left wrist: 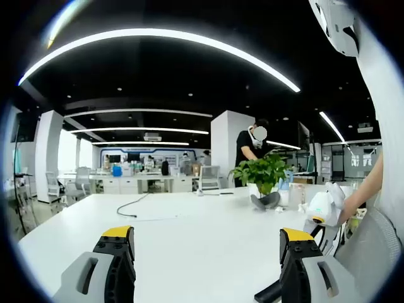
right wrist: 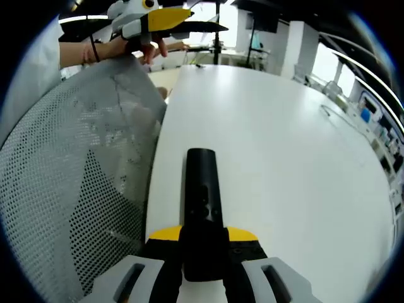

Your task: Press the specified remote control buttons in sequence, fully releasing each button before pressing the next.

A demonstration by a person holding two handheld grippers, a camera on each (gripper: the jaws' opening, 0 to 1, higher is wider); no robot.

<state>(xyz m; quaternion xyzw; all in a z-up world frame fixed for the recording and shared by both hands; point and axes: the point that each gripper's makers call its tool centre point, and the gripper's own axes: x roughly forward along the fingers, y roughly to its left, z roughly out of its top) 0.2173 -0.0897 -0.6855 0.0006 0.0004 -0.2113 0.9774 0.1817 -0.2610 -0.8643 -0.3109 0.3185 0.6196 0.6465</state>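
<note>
A black remote (right wrist: 202, 183) lies lengthwise between the jaws of my right gripper (right wrist: 202, 238), which is shut on its near end. Its buttons face up, and it points out along the edge of the white table (right wrist: 278, 158). At the top left of the right gripper view, a hand holds my left gripper (right wrist: 154, 19), far beyond the remote. In the left gripper view, the left gripper (left wrist: 207, 237) stands wide open over the table (left wrist: 189, 227) with nothing between its jaws. A hand at the right holds a white and yellow gripper (left wrist: 322, 207).
A grey mesh chair back (right wrist: 82, 177) stands close on the left of the remote, and the same chair back (left wrist: 372, 246) appears at the right of the left gripper view. A potted plant (left wrist: 262, 173) and a loose cable (left wrist: 136, 205) sit on the table. A person (left wrist: 249, 148) stands beyond the table. Something black (left wrist: 268, 291) pokes in at the bottom edge.
</note>
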